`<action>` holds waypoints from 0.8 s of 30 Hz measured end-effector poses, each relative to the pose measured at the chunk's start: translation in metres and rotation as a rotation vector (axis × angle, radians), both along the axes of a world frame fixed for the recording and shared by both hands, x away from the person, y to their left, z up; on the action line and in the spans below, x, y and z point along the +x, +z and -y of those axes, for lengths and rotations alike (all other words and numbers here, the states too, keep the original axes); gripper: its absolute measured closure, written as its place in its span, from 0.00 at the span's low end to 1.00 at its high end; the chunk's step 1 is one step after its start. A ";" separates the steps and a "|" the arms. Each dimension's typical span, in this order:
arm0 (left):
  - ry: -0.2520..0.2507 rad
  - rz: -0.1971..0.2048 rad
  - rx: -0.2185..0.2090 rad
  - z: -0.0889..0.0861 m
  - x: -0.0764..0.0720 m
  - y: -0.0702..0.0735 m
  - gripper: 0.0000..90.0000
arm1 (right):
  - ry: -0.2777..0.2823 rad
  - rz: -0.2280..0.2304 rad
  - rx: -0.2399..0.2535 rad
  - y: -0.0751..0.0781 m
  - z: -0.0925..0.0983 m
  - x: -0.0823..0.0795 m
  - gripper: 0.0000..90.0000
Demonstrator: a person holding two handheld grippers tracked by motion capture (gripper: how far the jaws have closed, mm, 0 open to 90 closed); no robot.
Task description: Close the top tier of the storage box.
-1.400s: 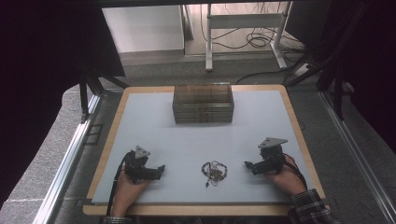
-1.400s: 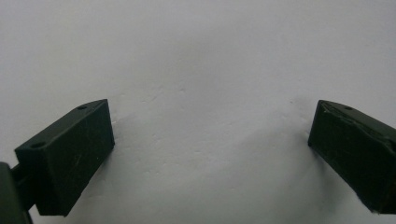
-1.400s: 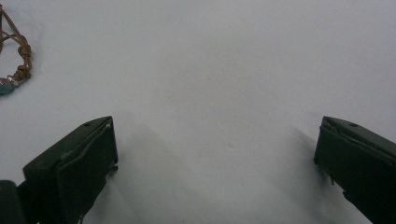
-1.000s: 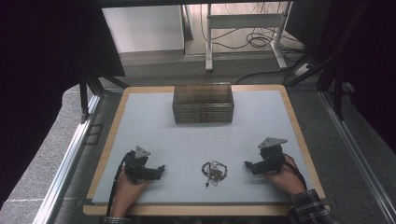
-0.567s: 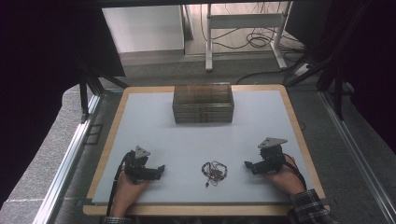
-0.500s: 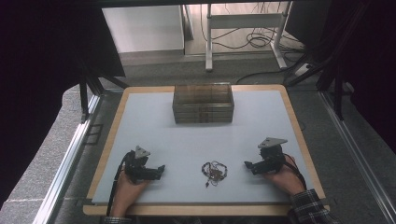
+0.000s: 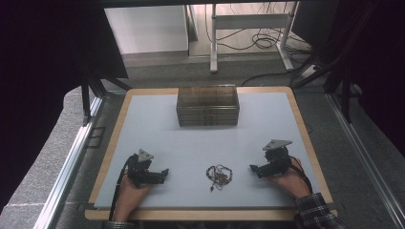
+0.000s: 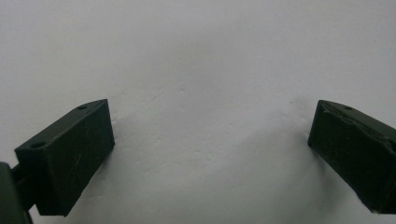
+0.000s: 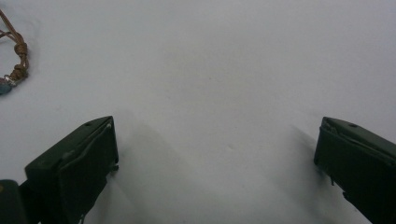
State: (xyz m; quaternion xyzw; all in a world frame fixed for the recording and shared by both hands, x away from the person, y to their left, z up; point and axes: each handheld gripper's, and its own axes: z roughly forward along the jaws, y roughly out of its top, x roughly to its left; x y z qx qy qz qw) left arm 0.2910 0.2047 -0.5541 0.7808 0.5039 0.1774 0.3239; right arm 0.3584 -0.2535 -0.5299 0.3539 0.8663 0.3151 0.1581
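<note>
A small tangle of brown knotted cord (image 7: 218, 174) with tiny beads lies loose on the matte pale-grey table (image 7: 200, 143), near its front edge, between the two grippers and touching neither. The left gripper (image 7: 164, 172) and the right gripper (image 7: 253, 168) rest on the surface, jaws spread wide, empty. A clear ribbed plastic box (image 7: 207, 105) sits well behind.

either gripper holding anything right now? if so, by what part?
Nothing is held. The left gripper and right gripper both have their jaws wide apart over bare table. The corded necklace lies loose between them, untouched.
</note>
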 end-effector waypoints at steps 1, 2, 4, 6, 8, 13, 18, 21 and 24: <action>-0.003 -0.002 0.004 0.000 0.000 0.000 0.01 | -0.001 -0.001 0.000 0.000 0.000 0.000 0.00; -0.003 -0.002 0.004 0.000 0.000 0.000 0.01 | 0.000 -0.001 0.000 0.001 0.000 0.000 0.01; -0.003 -0.002 0.004 0.000 0.000 0.000 0.00 | 0.005 -0.001 0.000 0.002 -0.001 0.000 0.02; -0.002 -0.001 0.004 0.000 0.000 0.000 0.01 | 0.006 0.000 0.000 0.002 -0.001 0.000 0.02; 0.000 0.000 0.001 0.000 0.000 0.000 0.00 | 0.005 0.007 0.001 0.002 -0.001 0.000 0.02; -0.002 -0.002 0.005 0.000 0.000 0.000 0.00 | 0.008 0.030 -0.001 0.006 0.000 -0.001 0.03; -0.002 -0.001 0.004 0.000 0.000 0.000 0.01 | 0.016 0.042 -0.019 0.009 -0.001 -0.001 0.06; -0.002 -0.001 0.004 0.000 0.000 0.000 0.00 | 0.024 0.038 -0.023 0.010 -0.003 -0.001 0.07; -0.002 -0.001 0.005 0.000 0.000 0.000 0.00 | 0.029 0.030 -0.023 0.011 -0.005 -0.001 0.08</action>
